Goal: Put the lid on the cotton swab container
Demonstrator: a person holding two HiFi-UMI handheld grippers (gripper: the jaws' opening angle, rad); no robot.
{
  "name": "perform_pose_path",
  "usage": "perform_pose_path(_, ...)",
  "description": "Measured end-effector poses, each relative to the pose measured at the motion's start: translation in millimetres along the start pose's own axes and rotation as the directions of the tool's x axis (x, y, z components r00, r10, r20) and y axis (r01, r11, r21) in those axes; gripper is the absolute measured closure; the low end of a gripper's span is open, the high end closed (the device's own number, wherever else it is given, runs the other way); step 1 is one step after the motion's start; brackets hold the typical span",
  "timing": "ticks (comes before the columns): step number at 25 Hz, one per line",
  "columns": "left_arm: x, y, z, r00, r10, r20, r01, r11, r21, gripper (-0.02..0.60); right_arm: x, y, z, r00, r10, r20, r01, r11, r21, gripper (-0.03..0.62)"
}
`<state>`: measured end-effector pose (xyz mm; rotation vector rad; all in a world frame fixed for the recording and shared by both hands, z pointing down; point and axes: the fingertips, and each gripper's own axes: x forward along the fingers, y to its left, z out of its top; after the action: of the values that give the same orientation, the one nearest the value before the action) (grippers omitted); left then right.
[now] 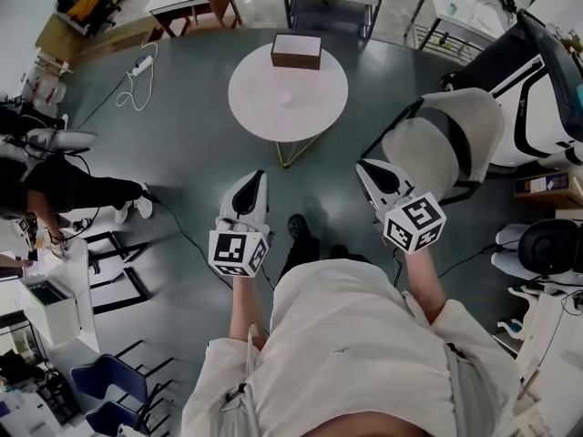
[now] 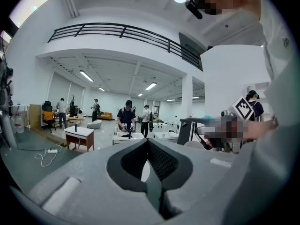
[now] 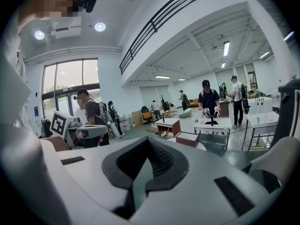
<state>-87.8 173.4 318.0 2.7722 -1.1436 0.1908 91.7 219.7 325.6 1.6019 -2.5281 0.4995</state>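
Both jaws are closed on nothing: my left gripper (image 1: 253, 188) and right gripper (image 1: 369, 173) hang empty above the floor, well short of the round table (image 1: 246, 89). A box (image 1: 296, 50) sits there. I cannot make out the container or lid, so nothing looks done yet.

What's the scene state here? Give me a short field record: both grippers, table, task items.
left gripper: jaws together, nothing between them
right gripper: jaws together, nothing between them
gripper position: both held out in front of the person, short of the table
round white table: ahead of the grippers on the grey floor
brown box: on the table's far edge
grey chair: right of the table, beside the right gripper
cotton swab container, lid: not identifiable in any view
task status: not started
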Motion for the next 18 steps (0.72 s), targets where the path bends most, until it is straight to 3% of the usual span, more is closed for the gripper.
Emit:
perform_pose_path(10, 18, 79, 6, 1.000, -0.017, -0.013, 0.016, 1.000, -0.013, 0.577, 72, 11, 19, 1.000, -0.028, 0.001, 0.028, 1.000, 0.005, 0.586)
perform_pose_path(18, 38, 106, -6, 0.997, -0.064, -0.031, 0.063, 0.997, -0.043, 0.577, 93, 10, 12, 0.997, -0.077, -0.028, 0.077, 0.997, 0.025, 0.586)
